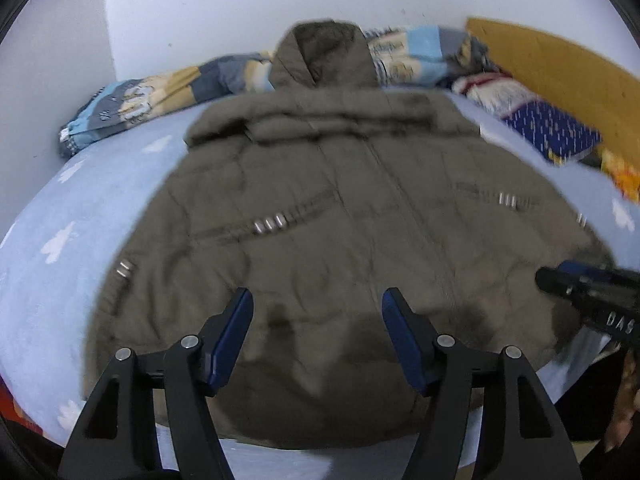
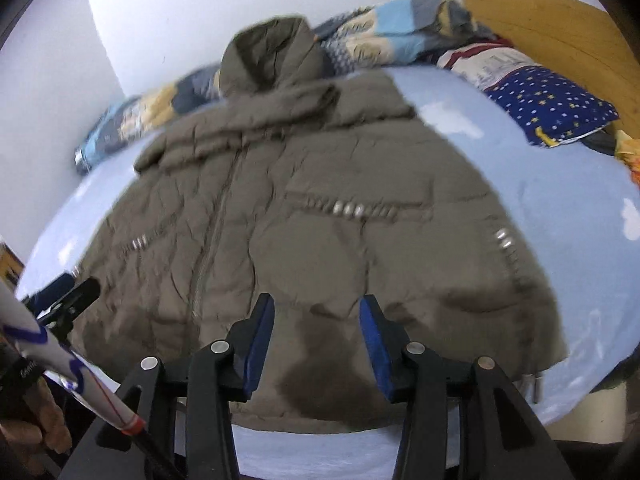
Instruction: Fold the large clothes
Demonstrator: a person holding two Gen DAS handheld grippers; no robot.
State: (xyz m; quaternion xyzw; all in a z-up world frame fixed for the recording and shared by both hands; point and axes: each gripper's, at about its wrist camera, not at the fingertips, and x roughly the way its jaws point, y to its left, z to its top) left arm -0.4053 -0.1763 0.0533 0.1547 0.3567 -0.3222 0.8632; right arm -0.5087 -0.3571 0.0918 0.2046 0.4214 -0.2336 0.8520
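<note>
An olive-brown hooded padded jacket point(image 1: 340, 208) lies front-up and spread flat on a light blue bed sheet point(image 1: 80, 208), hood toward the wall. It fills the right wrist view too point(image 2: 304, 220). My left gripper point(image 1: 317, 300) is open and empty, hovering over the jacket's lower hem. My right gripper point(image 2: 317, 306) is open and empty, also above the hem. The right gripper's tip shows at the right edge of the left wrist view point(image 1: 560, 280). The left gripper's tip shows at the left edge of the right wrist view point(image 2: 76, 292).
A rolled patterned quilt point(image 1: 168, 92) lies along the white wall behind the hood. A dark blue starry pillow point(image 2: 548, 100) and other bedding sit at the far right by a wooden headboard point(image 2: 560, 28). The bed's near edge point(image 2: 320, 448) is just below the hem.
</note>
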